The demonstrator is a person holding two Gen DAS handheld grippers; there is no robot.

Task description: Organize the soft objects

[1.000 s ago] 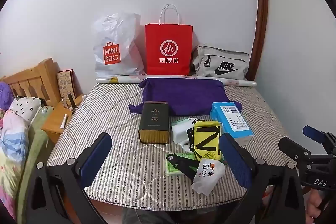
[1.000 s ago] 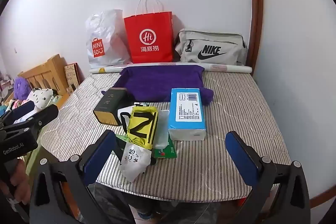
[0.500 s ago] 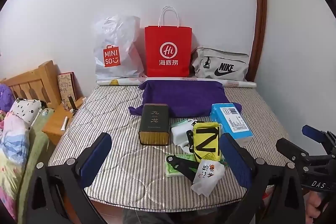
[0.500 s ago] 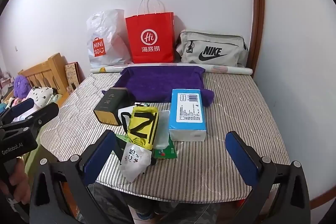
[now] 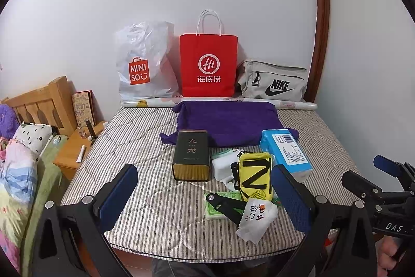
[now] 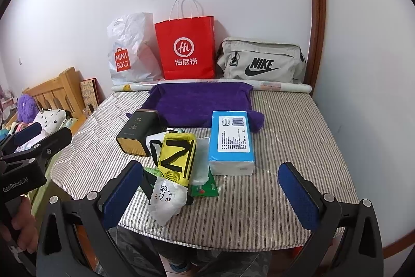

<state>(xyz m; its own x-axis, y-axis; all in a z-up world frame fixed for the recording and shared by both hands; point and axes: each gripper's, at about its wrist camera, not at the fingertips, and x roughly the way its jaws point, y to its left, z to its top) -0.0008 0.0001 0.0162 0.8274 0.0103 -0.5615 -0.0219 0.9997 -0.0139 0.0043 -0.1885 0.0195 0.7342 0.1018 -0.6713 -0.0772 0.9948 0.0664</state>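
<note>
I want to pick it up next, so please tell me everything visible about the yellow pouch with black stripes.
The yellow pouch looks like soft fabric with bold black bands forming a Z or N shape, a black strap loop at its left side and yellow mesh at its near end. It lies flat in the pile on the striped mattress, over a clear packet and a green packet, its near end against a white sachet. No hand-held gripper touches it.

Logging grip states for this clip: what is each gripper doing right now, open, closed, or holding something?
Left gripper: open, jaws wide apart, holding nothing.
Right gripper: open, jaws wide apart, holding nothing.
</note>
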